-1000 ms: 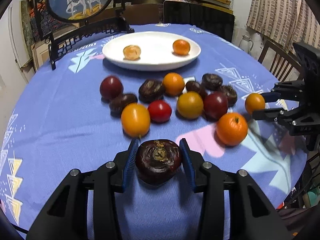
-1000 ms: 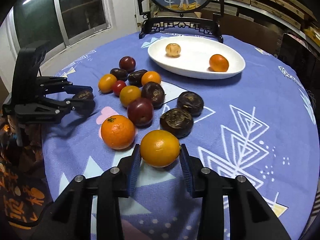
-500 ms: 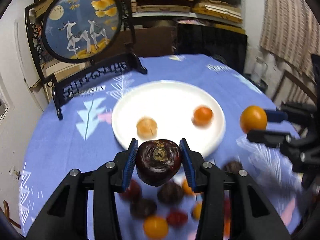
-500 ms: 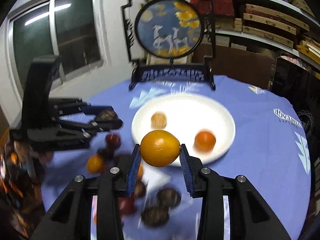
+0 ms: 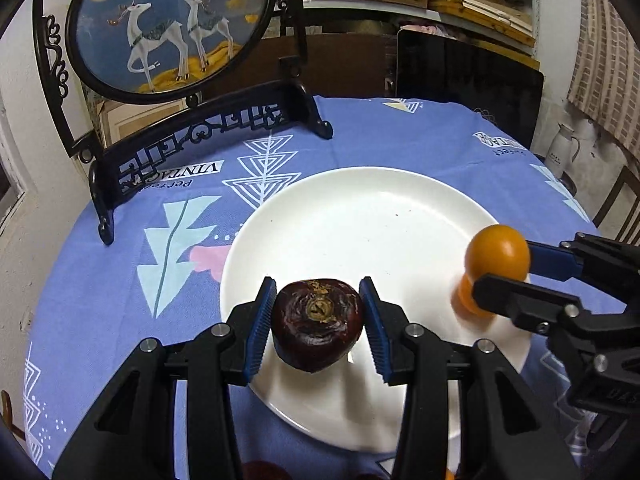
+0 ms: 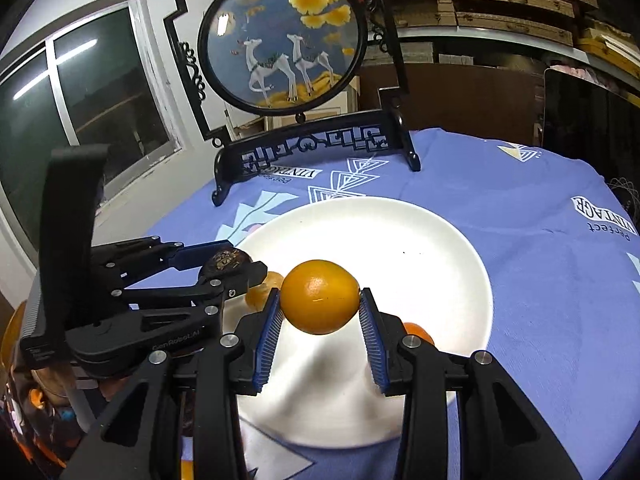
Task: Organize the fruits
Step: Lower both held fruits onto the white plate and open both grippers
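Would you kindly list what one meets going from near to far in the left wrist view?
Dark purple wrinkled fruit held in the left gripper → round white plate → black carved wooden stand → round blue deer picture above it.

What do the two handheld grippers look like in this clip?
Both grippers, left and right, are matte black plastic with angular linkage arms, silver pivot screws and blue ribbed pads inside the jaws. Pale lettering marks the left body. No cables or sleeves show.
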Demonstrator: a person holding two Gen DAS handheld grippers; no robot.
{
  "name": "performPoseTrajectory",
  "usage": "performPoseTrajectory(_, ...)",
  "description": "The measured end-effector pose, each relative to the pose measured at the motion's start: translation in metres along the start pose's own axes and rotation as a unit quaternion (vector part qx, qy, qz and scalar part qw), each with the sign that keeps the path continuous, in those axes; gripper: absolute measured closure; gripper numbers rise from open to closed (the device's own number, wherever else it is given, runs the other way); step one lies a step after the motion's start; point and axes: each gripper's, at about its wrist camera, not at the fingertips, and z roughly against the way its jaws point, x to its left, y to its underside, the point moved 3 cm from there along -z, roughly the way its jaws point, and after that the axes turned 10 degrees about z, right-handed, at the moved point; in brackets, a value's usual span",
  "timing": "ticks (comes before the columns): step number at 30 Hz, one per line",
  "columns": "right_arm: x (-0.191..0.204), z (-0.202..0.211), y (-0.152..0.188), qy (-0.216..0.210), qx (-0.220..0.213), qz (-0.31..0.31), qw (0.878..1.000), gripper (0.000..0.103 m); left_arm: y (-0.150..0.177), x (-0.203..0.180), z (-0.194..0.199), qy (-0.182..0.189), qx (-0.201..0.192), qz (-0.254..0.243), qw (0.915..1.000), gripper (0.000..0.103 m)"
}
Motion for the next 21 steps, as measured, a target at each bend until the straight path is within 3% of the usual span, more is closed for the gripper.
performPoseTrajectory(6,-0.001,-0.014,-0.002,0.006,0.013,0.006,1.0,0.061,0.002,0.001,-0.007,-0.004,0.006,0.001,1.0,0.059)
performPoseTrajectory(9,-0.004,-0.003,-0.003,0.016,-0.009,-0.007,1.0,0.045,0.0,0.004,-0.002,-0.011,-0.008,0.011,0.9998,0.029)
performPoseTrajectory(11,-0.007,0.008,-0.001,0.016,-0.019,-0.016,1.0,0.044,0.0,0.005,0.003,-0.013,-0.018,0.012,0.9997,0.028)
performPoseTrajectory(15,-0.007,0.036,0.015,-0.01,-0.036,-0.032,0.999,0.03,0.004,0.004,0.015,-0.011,-0.03,0.008,0.9995,0.024)
performPoseTrajectory(21,0.0,0.064,0.062,-0.023,-0.031,-0.049,0.998,0.029,0.035,0.001,0.049,-0.001,-0.047,-0.016,0.9988,0.022)
